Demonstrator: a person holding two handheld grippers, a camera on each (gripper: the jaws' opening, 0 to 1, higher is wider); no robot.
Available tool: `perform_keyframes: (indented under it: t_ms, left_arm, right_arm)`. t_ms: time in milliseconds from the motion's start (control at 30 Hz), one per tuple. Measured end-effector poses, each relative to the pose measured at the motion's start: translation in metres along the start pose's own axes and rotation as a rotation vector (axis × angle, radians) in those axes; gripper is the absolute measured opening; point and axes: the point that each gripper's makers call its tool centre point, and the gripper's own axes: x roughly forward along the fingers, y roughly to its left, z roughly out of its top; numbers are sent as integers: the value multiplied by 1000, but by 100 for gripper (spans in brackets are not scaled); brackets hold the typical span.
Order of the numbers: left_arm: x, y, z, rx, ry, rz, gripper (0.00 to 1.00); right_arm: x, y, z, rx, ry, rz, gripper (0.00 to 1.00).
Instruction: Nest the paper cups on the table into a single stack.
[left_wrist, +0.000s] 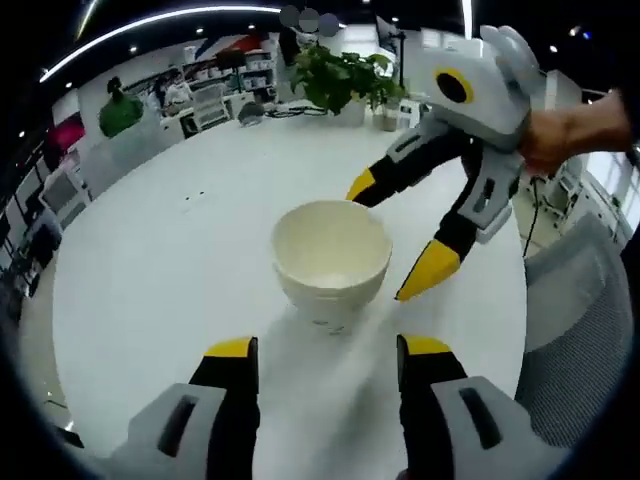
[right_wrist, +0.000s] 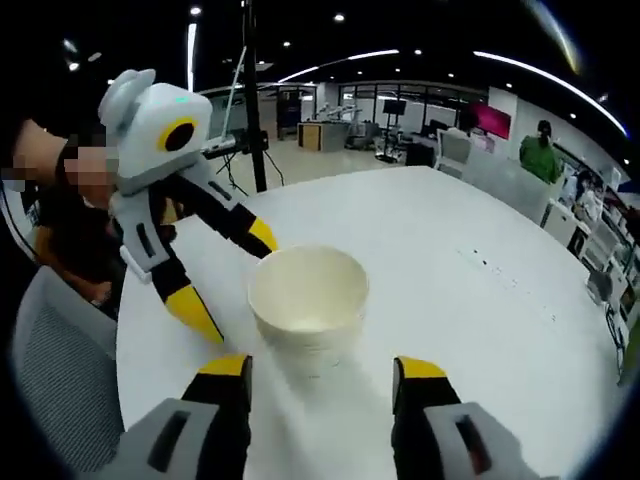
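In the left gripper view, the left tongs are reaching forward with their yellow tips spread wide and pinching nothing. The paper cup is standing just beyond those tips, centred between them, upright on the white table with its open mouth facing up. Its long axis is running vertically, so the tongs are lying level with its lower half and a straight push forward would, I judge, bring the jaws to either side of its wall. It looks like one cup or a nested stack; a second rim cannot be told apart.

In the right gripper view, the right tongs are likewise standing spread and empty, with the same cup just ahead and centred between the tips. Both tongs are sitting about equally near, facing each other across the cup.

Past the cup in the left gripper view, the right tongs are hanging open beside its far right wall, one tip close to the rim, held by a hand. This opposing pair is the main thing standing in the way of either approach. Farther off, a potted plant is sitting at the table's far edge, and a grey chair is standing alongside.
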Motion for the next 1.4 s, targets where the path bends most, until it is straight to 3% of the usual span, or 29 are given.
perform_keyframes:
  t_ms: [367,533,633,767,900,1100,1400]
  left_arm:
    - [-40,-2,-29,-146,-66,102,54]
    - [-52,-9,-40,-178,-74,118,55]
    - [-62,-12,-38,-164,-91,140,55]
    - [-72,-5,-37,-201,-146,183,57]
    - [-80,0,-49,-266,-173,221,61]
    - [-87,-6,-64,-293,-165,231,64]
    - [-96,-14,-65,-313,-180,243,65]
  right_arm:
    - [-37,3,-21,189,-61,-115,64]
    - [-47,3,-33,225,-63,-139,66]
    - [-55,4,-34,223,-71,-156,68]
    - [-66,0,-36,235,-102,-186,70]
    - [-79,-5,-48,268,-116,-222,71]
    - [-97,-4,-63,309,-132,-252,74]
    - [-115,-4,-73,397,-191,-310,75]
